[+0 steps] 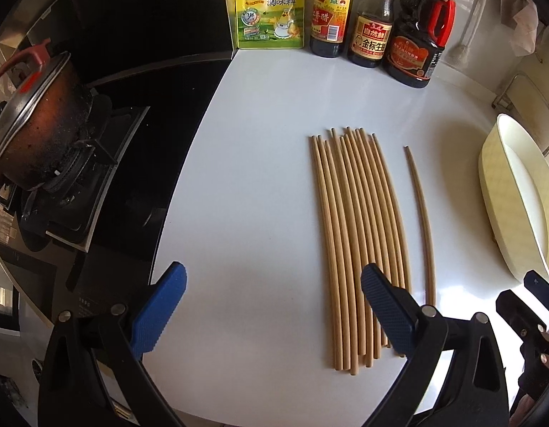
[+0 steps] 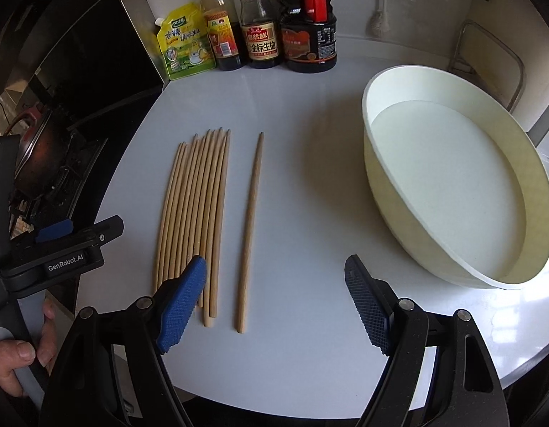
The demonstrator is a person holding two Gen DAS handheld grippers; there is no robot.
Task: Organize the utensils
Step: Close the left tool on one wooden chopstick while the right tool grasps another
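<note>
Chopstick (image 2: 249,227) between spread right fingers (image 2: 183,299), seemingly untouched

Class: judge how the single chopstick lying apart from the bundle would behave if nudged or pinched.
The lone chopstick looks thin and wooden, so probably stiff and light. Lying flat on the smooth white counter, it may slide or roll. Its slimness could make pinching fiddly.

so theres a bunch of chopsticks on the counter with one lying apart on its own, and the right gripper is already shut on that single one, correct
Not quite. The chopstick bundle and the single chopstick lying apart are as you say, but the right gripper is open and holds nothing: the right wrist view shows its fingers spread wide above the counter, with the lone chopstick resting free between them.
</note>
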